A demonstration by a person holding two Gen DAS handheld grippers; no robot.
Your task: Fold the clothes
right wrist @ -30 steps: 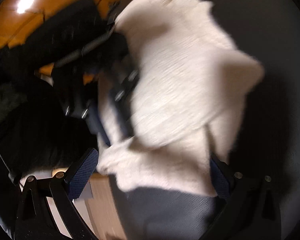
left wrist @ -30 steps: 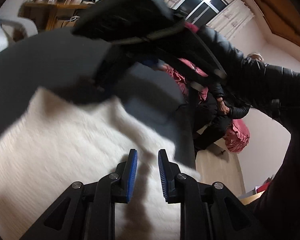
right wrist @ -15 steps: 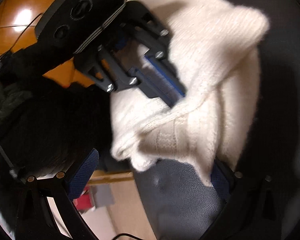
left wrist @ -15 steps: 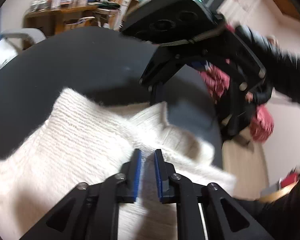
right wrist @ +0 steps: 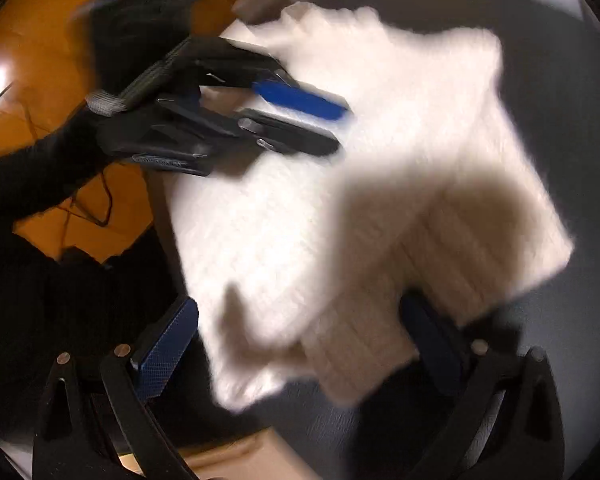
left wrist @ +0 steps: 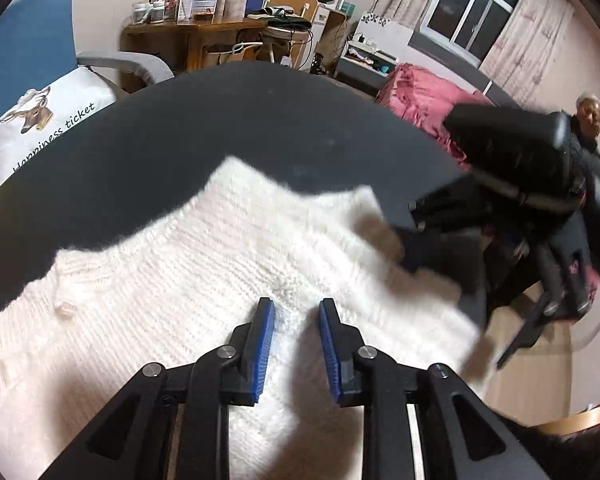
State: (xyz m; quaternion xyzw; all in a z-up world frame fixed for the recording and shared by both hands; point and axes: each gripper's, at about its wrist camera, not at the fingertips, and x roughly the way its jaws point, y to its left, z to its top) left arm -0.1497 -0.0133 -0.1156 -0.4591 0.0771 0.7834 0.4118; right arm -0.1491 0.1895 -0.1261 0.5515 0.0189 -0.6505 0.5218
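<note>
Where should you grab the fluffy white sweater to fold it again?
Probably the ribbed end of the white sweater nearest the right hand-held gripper. It lies flat on the dark table with a free edge, so slide one finger under from the table side and pinch that edge.

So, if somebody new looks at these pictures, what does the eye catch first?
First, the fluffy white knitted sweater, lying partly folded on the dark round table. Next, the left gripper above the sweater, its blue-padded jaws slightly apart with nothing between them. In the left wrist view, the black right gripper sits blurred at the sweater's right edge.
</note>
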